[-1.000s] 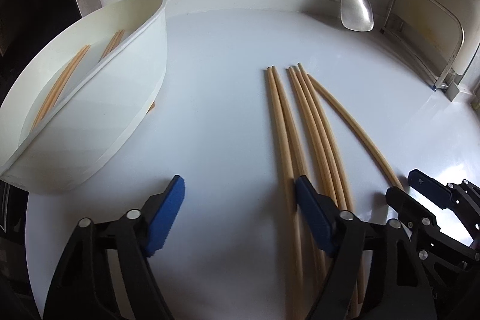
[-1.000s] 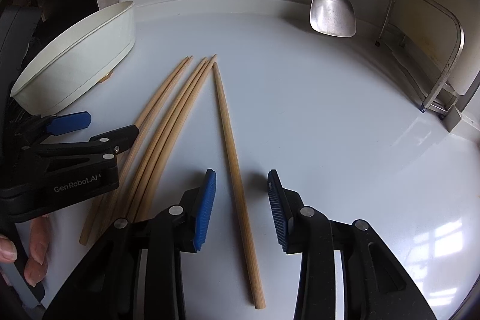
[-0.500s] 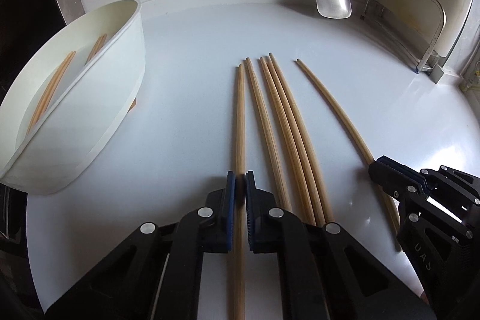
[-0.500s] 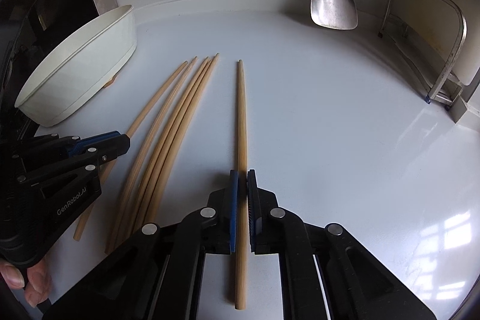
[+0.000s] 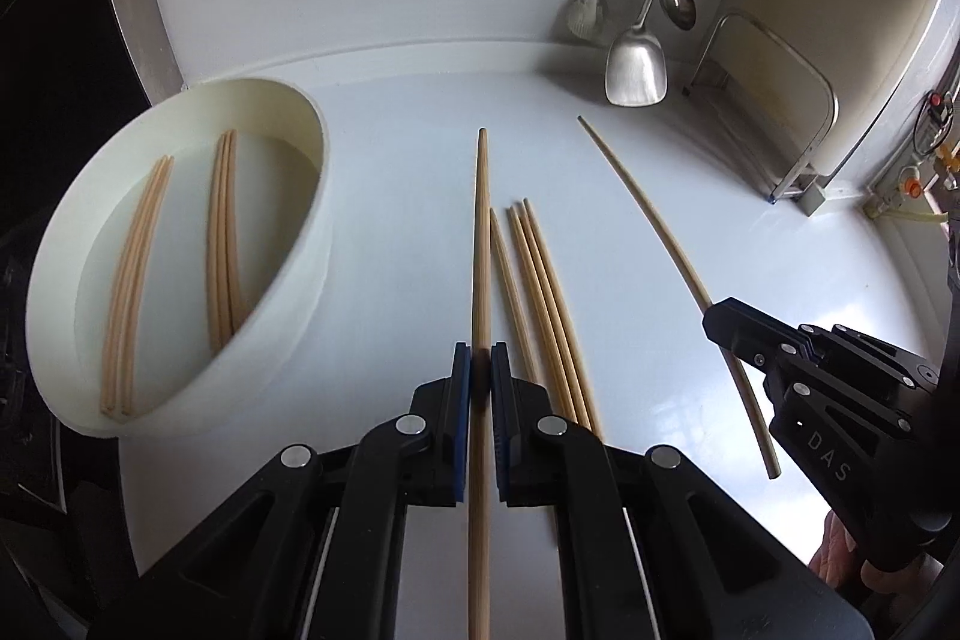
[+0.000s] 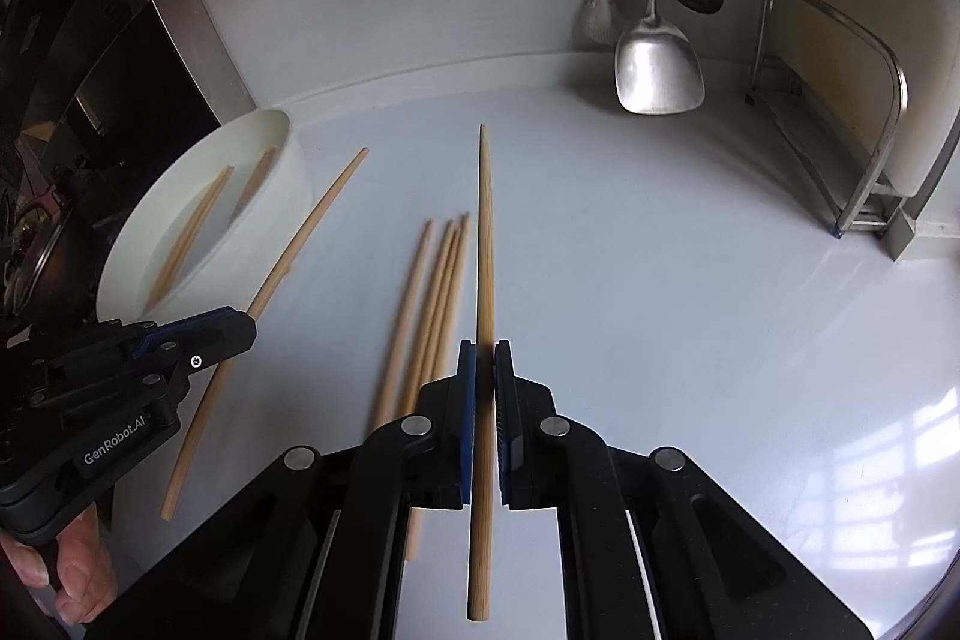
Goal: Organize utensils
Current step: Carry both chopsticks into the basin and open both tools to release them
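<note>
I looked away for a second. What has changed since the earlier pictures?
Both grippers shut on a chopstick each and lifted it: the left gripper holds one chopstick, the right gripper another, both now raised above the counter. Three chopsticks stayed lying there, and those in the bowl are unmoved.

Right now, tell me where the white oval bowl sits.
The white oval bowl sits far left on the countertop in both views, left of the three loose chopsticks, chopsticks inside.
</note>
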`<move>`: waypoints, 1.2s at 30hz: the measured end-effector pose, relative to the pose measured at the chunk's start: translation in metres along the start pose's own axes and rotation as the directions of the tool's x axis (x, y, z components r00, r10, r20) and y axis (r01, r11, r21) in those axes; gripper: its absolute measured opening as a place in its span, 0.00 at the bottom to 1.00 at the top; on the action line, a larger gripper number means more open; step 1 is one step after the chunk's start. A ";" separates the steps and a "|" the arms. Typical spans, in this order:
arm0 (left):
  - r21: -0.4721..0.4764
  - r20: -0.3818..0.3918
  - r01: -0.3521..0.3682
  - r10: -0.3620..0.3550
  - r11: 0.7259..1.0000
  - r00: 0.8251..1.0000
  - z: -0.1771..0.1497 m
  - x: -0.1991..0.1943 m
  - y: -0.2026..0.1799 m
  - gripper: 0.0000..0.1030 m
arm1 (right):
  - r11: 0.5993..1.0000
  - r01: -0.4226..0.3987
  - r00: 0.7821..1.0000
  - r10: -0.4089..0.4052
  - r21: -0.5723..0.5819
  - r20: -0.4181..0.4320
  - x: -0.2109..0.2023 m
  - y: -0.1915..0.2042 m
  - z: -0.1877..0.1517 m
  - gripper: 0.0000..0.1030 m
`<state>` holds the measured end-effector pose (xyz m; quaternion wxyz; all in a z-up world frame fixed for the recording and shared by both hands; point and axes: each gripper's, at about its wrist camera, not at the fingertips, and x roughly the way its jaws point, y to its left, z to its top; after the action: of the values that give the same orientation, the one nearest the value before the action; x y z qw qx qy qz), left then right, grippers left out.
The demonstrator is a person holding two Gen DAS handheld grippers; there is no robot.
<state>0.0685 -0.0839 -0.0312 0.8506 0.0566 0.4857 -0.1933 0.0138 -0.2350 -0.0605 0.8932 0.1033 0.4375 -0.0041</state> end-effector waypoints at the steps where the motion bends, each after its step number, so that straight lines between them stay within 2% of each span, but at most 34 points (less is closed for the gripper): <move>1: -0.005 0.009 0.000 0.000 1.000 1.000 0.004 -0.007 0.008 0.07 | 1.000 -0.007 1.000 0.007 -0.006 0.008 -0.003 0.008 0.006 0.06; 4: -0.033 0.038 -0.022 0.023 0.999 0.999 0.018 -0.022 0.040 0.07 | 0.999 -0.028 0.999 0.029 -0.030 0.029 -0.007 0.036 0.024 0.06; 8: -0.086 0.047 -0.089 0.093 0.992 0.995 0.030 -0.032 0.096 0.07 | 0.995 -0.073 0.996 0.076 -0.065 0.045 -0.001 0.082 0.049 0.06; 13: -0.147 0.048 -0.127 0.136 0.981 0.990 0.039 -0.034 0.164 0.07 | 0.986 -0.138 0.989 0.141 -0.096 0.031 0.024 0.144 0.073 0.06; 18: -0.177 0.029 -0.134 0.142 0.975 0.989 0.047 -0.023 0.209 0.07 | 0.981 -0.158 0.987 0.158 -0.114 -0.008 0.058 0.194 0.089 0.06; 24: -0.176 -0.025 -0.113 0.110 0.978 0.994 0.051 0.004 0.237 0.07 | 0.985 -0.160 0.983 0.154 -0.058 -0.095 0.101 0.219 0.095 0.06; 29: -0.164 -0.074 -0.083 0.072 0.983 0.995 0.048 0.027 0.243 0.07 | 0.993 -0.102 0.984 0.091 -0.061 -0.156 0.126 0.227 0.097 0.06; 32: -0.164 -0.107 -0.077 0.060 0.983 0.992 0.044 0.037 0.252 0.07 | 0.995 -0.080 0.979 0.067 -0.063 -0.190 0.141 0.230 0.097 0.06; 36: -0.163 -0.129 -0.082 0.061 0.983 0.990 0.044 0.047 0.259 0.07 | 0.995 -0.092 0.967 0.081 -0.035 -0.241 0.159 0.231 0.096 0.06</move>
<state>0.2245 0.1292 -0.0719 0.8269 0.0141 0.5497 -0.1174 0.2100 -0.0139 -0.0860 0.8355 0.1016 0.5370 0.0573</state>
